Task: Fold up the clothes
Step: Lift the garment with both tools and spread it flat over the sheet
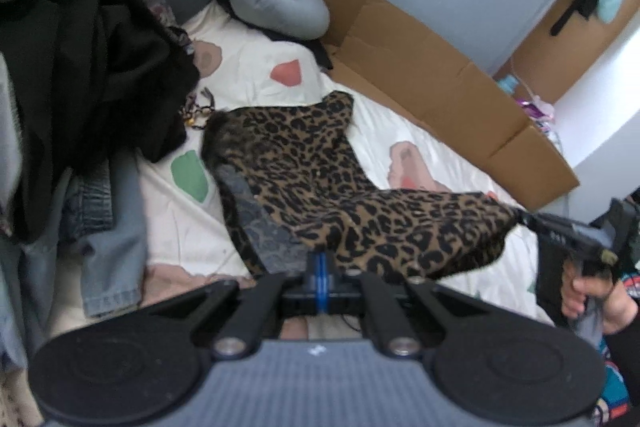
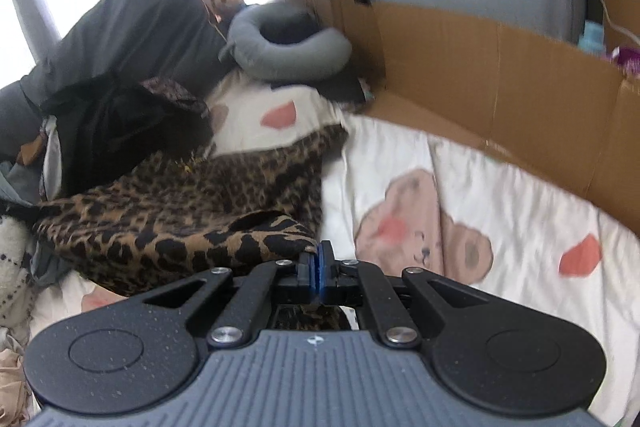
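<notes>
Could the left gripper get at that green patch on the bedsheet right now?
Probably not: the left gripper is shut on the leopard-print garment, though the green patch lies uncovered beside it.

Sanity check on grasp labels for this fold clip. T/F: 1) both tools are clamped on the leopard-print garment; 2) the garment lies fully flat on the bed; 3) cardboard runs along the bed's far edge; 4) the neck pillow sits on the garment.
1) True. The left tool and the right tool each pinch the leopard-print garment.
2) False. The near edge is lifted; only the far part rests on the bedsheet.
3) True. The cardboard lines that edge.
4) False. The neck pillow lies apart, farther back.
</notes>
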`<state>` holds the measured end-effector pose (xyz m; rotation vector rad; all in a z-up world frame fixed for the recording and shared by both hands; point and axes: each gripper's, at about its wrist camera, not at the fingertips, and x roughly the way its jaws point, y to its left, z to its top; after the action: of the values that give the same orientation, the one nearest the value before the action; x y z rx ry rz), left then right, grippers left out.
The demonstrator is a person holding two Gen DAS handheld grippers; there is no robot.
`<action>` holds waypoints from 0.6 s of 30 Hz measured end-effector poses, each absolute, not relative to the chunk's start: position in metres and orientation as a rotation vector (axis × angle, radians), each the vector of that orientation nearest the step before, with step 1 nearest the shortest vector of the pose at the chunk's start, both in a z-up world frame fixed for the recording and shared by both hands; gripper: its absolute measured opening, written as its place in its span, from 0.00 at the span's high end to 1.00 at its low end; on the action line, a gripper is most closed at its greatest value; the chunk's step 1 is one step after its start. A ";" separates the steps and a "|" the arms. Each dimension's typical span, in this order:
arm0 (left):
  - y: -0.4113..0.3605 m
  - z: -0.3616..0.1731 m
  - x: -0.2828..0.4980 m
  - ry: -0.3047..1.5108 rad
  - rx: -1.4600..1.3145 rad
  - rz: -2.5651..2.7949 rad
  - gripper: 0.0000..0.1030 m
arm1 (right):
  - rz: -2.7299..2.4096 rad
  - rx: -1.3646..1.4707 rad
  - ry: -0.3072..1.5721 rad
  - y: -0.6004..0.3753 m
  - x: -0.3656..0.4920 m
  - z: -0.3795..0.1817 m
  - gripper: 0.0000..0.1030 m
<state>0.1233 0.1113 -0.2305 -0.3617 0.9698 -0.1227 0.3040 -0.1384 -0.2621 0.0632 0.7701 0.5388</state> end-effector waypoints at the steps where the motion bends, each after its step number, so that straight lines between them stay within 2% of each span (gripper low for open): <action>1: 0.110 -0.226 0.117 0.967 -0.375 -0.120 1.00 | 0.544 0.063 0.757 -0.137 0.303 -0.257 1.00; 10: 0.085 -0.219 0.080 1.033 -0.411 -0.184 1.00 | 0.555 0.077 0.694 -0.140 0.301 -0.227 1.00; 18: 0.079 -0.283 0.060 1.192 -0.449 -0.192 1.00 | 0.602 0.049 0.850 -0.161 0.260 -0.280 1.00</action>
<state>0.0601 0.0790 -0.2826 -0.4492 1.1919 -0.1924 0.2602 -0.1607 -0.2797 0.0489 0.8497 0.6020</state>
